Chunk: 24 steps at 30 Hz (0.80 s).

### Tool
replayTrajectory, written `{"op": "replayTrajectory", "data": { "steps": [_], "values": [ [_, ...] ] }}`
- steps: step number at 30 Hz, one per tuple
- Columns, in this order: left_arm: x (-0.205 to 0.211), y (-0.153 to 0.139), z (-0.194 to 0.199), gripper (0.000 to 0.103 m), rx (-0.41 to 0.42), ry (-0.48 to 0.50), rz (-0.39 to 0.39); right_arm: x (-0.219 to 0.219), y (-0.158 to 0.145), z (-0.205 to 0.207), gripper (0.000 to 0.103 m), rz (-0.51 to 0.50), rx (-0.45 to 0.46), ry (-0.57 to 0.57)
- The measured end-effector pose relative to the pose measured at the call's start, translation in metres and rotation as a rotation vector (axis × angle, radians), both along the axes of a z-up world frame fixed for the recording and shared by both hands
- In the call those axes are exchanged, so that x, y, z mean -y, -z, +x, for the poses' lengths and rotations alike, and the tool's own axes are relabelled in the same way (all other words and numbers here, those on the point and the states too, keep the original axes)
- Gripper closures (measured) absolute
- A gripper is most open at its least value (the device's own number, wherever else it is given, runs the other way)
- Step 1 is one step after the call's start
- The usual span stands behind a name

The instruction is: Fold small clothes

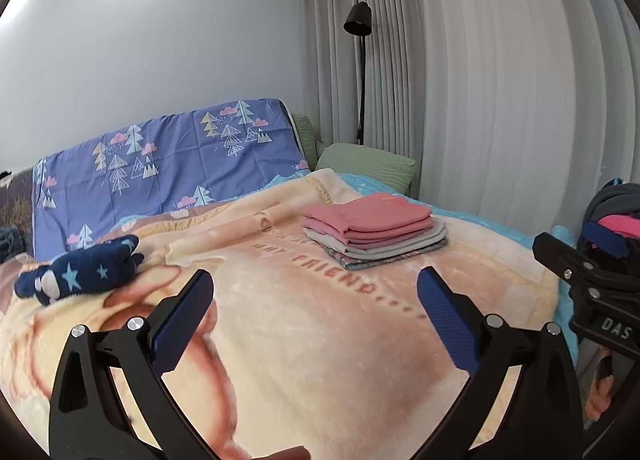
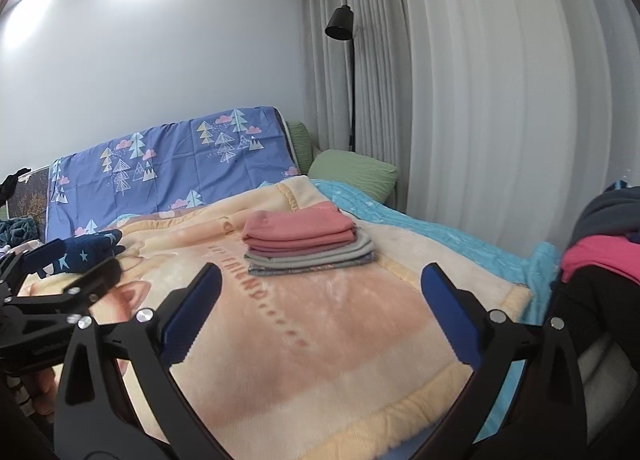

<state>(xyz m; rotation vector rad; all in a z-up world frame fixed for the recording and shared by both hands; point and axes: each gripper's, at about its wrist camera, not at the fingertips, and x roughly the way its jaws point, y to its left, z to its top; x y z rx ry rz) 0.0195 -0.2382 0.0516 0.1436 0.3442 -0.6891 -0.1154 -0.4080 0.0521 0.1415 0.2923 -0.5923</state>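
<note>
A stack of folded small clothes [image 1: 376, 228], pink on top and grey below, lies on the cream blanket [image 1: 320, 340]; it also shows in the right wrist view [image 2: 308, 240]. A pile of unfolded clothes [image 2: 600, 252], pink, grey and black, sits at the right; it shows at the right edge of the left wrist view [image 1: 616, 220]. My left gripper [image 1: 316, 292] is open and empty above the blanket. My right gripper [image 2: 320, 288] is open and empty, in front of the stack.
A dark blue star-patterned item [image 1: 84, 268] lies at the blanket's left. A purple tree-print sheet [image 1: 168, 156] covers the headboard. A green pillow [image 1: 364, 168], a black floor lamp [image 1: 360, 60] and grey curtains [image 1: 500, 80] stand behind. A blue bedspread [image 2: 440, 232] lies under the blanket.
</note>
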Motion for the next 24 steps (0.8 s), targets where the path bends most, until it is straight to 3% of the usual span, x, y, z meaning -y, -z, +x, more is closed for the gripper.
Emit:
{"op": "replayTrajectory", "data": {
  "steps": [4,7,14,20,24],
  "values": [
    [-0.019,-0.001,-0.016,0.001,-0.021,0.005,0.0,-0.01,0.002,-0.009,0.002,-0.011,-0.023,0.034],
    [-0.029,0.001,-0.031,0.001,0.014,-0.008,0.011,-0.021,0.005,-0.011,0.002,-0.058,-0.067,0.101],
    [-0.044,0.02,-0.045,0.001,-0.014,-0.066,0.043,-0.034,0.012,-0.021,0.002,-0.022,-0.067,0.077],
    [-0.056,0.033,-0.045,0.001,-0.062,-0.052,0.019,-0.046,0.017,-0.02,0.002,-0.04,-0.111,0.1],
    [-0.057,0.04,-0.043,0.001,-0.076,-0.073,0.05,-0.051,0.023,-0.014,0.002,-0.043,-0.147,0.106]
  ]
}}
